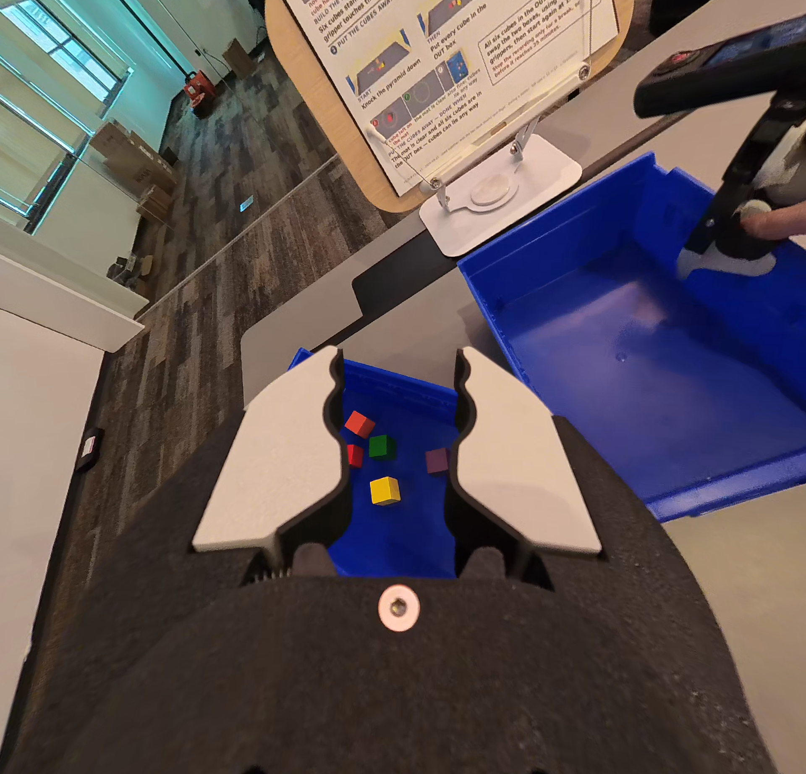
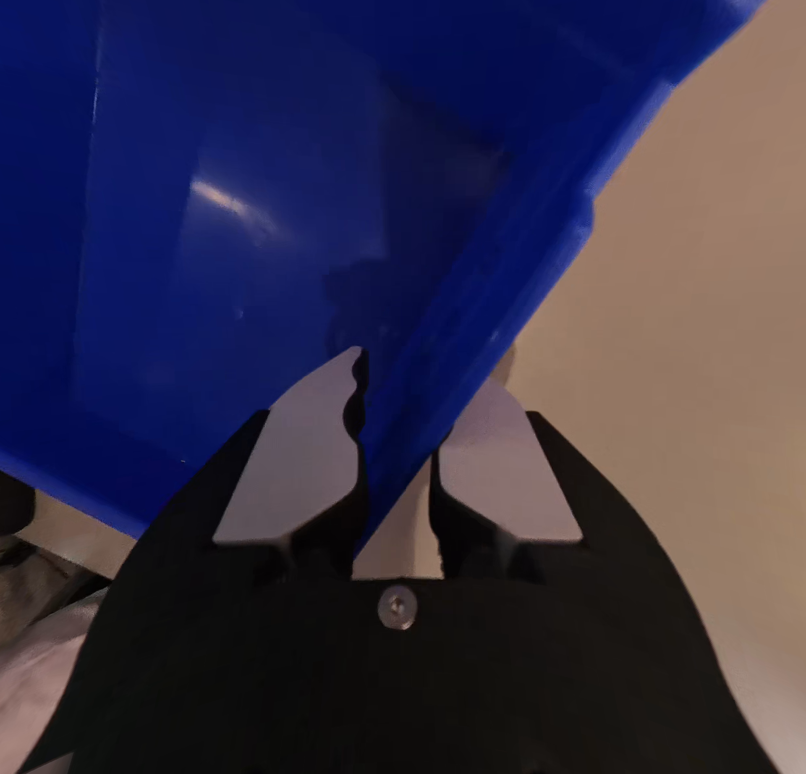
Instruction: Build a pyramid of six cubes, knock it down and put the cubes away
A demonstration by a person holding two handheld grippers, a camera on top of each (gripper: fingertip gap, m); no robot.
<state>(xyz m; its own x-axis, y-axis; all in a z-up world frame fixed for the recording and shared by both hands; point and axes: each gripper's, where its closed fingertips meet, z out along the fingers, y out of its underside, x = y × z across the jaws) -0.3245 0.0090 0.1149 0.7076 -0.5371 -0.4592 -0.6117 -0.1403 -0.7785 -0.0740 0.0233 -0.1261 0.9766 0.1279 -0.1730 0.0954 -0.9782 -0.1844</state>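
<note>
Left wrist view, below the claw: left claw hangs with its fingers apart, gripping nothing.
Cubes: orange cube, green cube, red cube, purple cube and yellow cube lie loose on the floor of the small blue bin, framed between the fingers and well below the tips.
Sixth cube: not visible; possibly hidden behind a finger.
Second bin: large blue bin appears empty and tilted, close beside the small blue bin on the desk.
Risk: the tilted bin could swing into the small one and scatter the cubes.

Right wrist view, at the rim: right claw has its fingers closed on the side wall of the large blue bin, one finger inside, one outside.
Risk: the grip covers only a thin wall, so the bin may pivot or slip out.
Cubes: none in sight here.
</note>
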